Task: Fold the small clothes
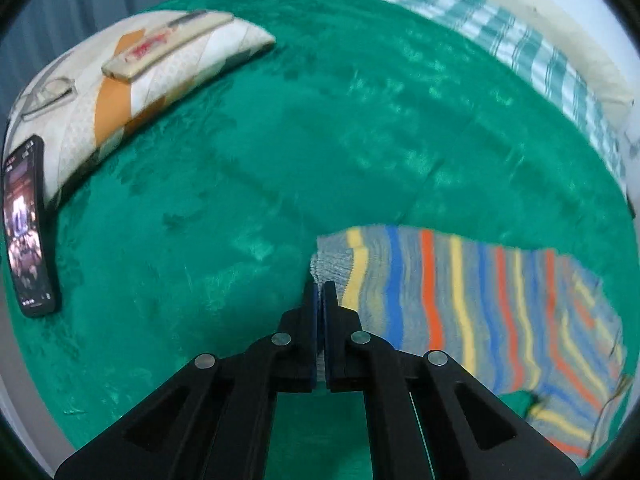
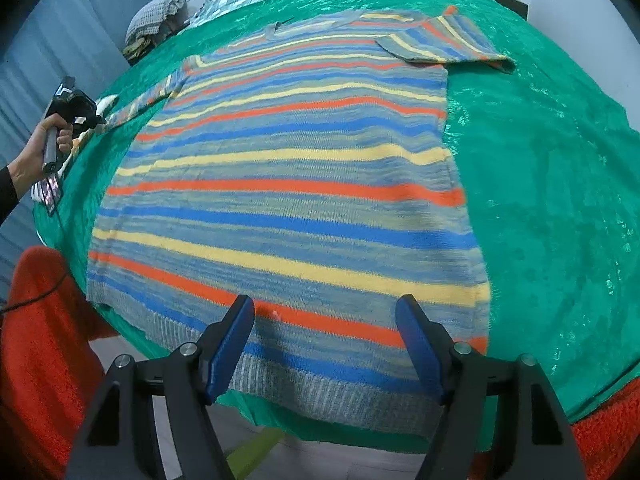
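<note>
A knitted sweater (image 2: 280, 184) with blue, orange and yellow stripes lies flat on a green blanket (image 2: 540, 160). Its right sleeve (image 2: 440, 44) is folded across the chest. The left sleeve (image 1: 460, 300) stretches out sideways, and my left gripper (image 1: 320, 292) is shut on its grey ribbed cuff (image 1: 332, 266). In the right wrist view a hand holds that left gripper (image 2: 98, 122) at the sleeve's end. My right gripper (image 2: 326, 320) hovers open over the sweater's hem (image 2: 320, 392), with nothing pinched between its blue pads (image 2: 232, 344).
A patterned pillow (image 1: 140, 72) carries a long cream case (image 1: 160, 46) and glasses (image 1: 48, 96). A lit phone (image 1: 26, 228) lies beside it. A checked cloth (image 1: 520, 48) runs along the far edge. Red fabric (image 2: 40, 340) hangs at the near edge, and a clothes pile (image 2: 156, 16) sits beyond.
</note>
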The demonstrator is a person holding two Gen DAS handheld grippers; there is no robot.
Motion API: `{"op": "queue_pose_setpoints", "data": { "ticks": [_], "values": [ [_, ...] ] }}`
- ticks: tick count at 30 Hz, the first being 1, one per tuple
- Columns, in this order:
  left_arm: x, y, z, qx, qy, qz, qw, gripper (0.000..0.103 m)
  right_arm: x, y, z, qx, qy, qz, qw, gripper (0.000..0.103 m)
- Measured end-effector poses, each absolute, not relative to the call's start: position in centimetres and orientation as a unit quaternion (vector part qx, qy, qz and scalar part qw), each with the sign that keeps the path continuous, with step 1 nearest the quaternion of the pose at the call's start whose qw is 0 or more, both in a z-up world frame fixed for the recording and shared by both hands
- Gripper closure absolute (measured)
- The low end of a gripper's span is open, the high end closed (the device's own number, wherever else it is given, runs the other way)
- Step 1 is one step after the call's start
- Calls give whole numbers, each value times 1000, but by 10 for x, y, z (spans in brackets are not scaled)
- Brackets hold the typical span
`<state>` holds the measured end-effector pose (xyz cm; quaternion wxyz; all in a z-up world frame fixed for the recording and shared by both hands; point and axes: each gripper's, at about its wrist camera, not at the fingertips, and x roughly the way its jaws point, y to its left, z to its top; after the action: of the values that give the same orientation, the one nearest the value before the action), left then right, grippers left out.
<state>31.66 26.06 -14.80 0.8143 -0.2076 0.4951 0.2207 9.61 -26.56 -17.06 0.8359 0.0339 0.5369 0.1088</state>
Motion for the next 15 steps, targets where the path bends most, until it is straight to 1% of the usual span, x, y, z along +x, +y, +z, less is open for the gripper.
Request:
{"op": "queue_pose_setpoints", "data": {
  "ticks": [6, 9, 11, 12, 13, 14, 15],
  "values": [
    [308, 257, -165, -182, 503, 228, 813, 103, 96, -264, -174, 28, 541, 107, 833, 30],
    [309, 254, -171, -162, 507, 228, 816, 102, 97, -269, -167, 41, 546, 103, 830, 30],
    [309, 250, -173, -139, 508, 232, 817, 93, 102, -282, -143, 54, 537, 100, 836, 30],
    [307, 247, -171, -125, 507, 236, 819, 87, 105, -289, -130, 50, 527, 97, 843, 30],
    [304, 244, -169, -114, 507, 242, 819, 63, 112, -297, -113, 33, 513, 89, 853, 29],
    [298, 240, -166, -105, 506, 247, 819, 32, 123, -305, -95, 5, 496, 77, 865, 23],
    [289, 236, -161, -102, 499, 250, 824, 22, 137, -313, -79, -25, 478, 66, 876, 14]
  ]
}}
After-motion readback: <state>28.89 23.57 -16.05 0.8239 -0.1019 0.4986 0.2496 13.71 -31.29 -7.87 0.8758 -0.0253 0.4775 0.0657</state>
